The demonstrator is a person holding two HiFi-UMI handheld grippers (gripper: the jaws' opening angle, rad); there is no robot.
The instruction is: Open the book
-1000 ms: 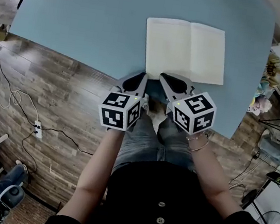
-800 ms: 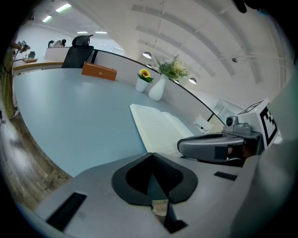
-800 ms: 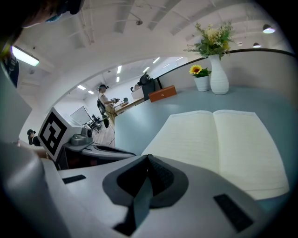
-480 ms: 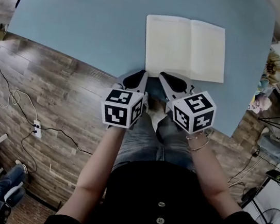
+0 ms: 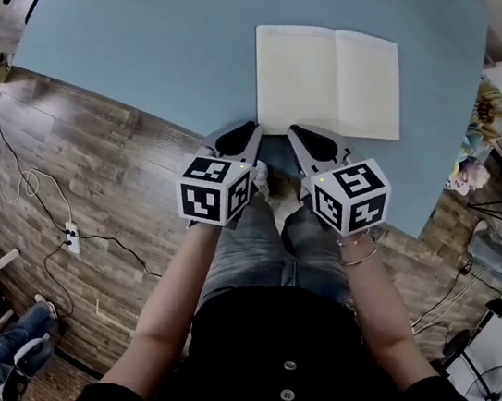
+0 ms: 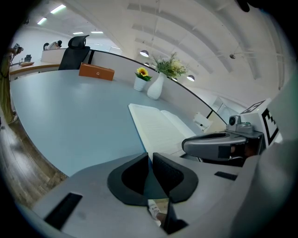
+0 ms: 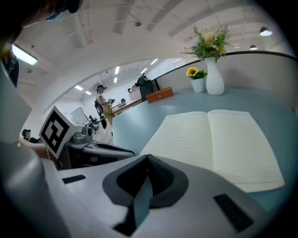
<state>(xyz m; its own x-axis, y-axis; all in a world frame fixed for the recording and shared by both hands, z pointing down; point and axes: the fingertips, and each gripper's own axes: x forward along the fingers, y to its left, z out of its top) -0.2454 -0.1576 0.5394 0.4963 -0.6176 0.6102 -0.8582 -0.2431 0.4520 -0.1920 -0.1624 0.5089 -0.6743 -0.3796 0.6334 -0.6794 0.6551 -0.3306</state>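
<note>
A cream book lies open and flat on the blue table, near its front edge, with lined pages facing up. My left gripper hovers just before the book's near left corner, shut and empty. My right gripper sits beside it at the book's near edge, also shut with nothing in it. In the left gripper view the left gripper points at the book, and the right gripper's body shows at the right. From the right gripper, the book spreads out just ahead.
A white vase with flowers, a small sunflower pot and a brown box stand at the table's far side. A black chair is behind it. Wooden floor with cables lies to the left of the table.
Only the head view has drifted a little, so the book sits slightly higher and further left in the picture. The grippers and the book keep their places.
</note>
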